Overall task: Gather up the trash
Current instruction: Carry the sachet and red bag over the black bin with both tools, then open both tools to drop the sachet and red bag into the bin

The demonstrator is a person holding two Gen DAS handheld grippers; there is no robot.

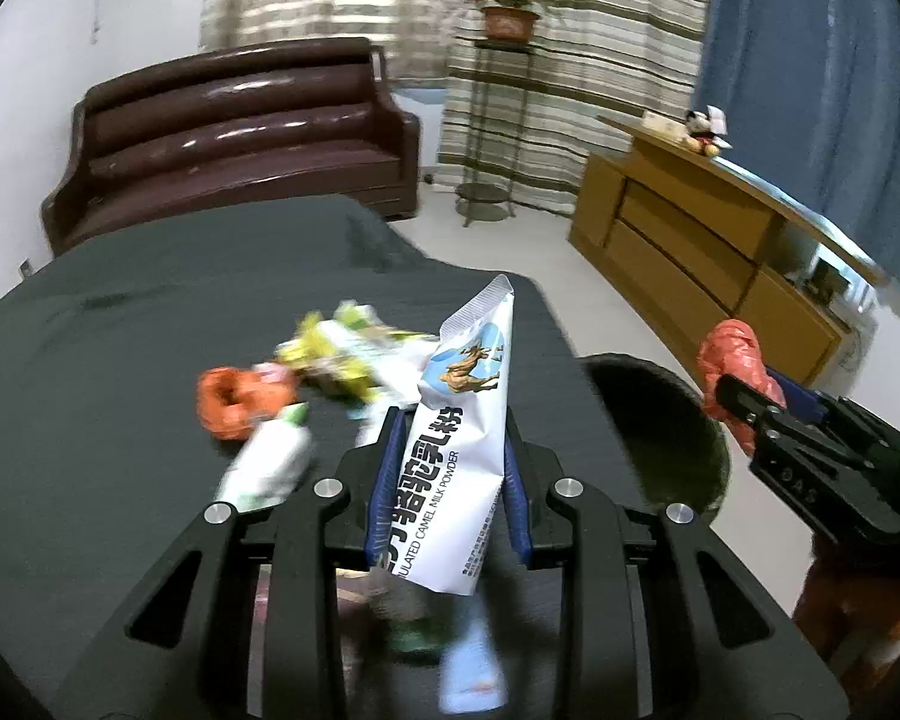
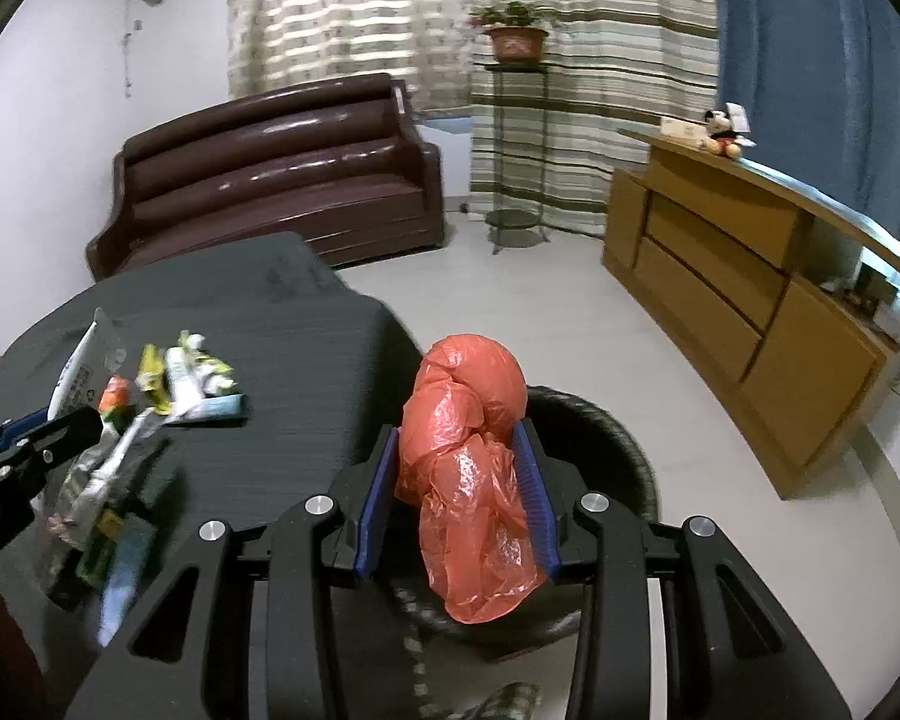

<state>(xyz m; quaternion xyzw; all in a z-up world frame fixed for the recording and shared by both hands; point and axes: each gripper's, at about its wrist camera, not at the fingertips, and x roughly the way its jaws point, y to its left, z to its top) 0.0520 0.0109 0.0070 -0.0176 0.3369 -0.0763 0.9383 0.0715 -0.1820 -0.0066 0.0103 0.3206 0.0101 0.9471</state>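
— White plastic is what my left gripper is clamping: the camel milk powder sachet, its blue pads pressing both long sides, the crimped top sticking up and leaning a little to the right.

— And where is it hanging?

— It is hovering over the dark tabletop, toward the right edge. Behind it the other trash is lying in a loose cluster near the middle: a crumpled orange wrapper, a yellow-green wrapper and a white-and-green packet, all blurred.

— What about your right one?

— My right gripper is squeezing a bunched red plastic bag; the jaws are sitting partly apart with the bag filling the gap, its bulge rising above the fingertips and its tail drooping below them.

— Where is that bag?

— It is hanging past the tabletop's right edge, above the round dark woven basket standing on the pale floor just beside the table. In the left wrist view the same bag is showing at the far right, beyond the basket's rim

— Anything else around?

— A brown leather sofa is standing beyond the table's far edge, and a wooden cabinet is running along the right wall
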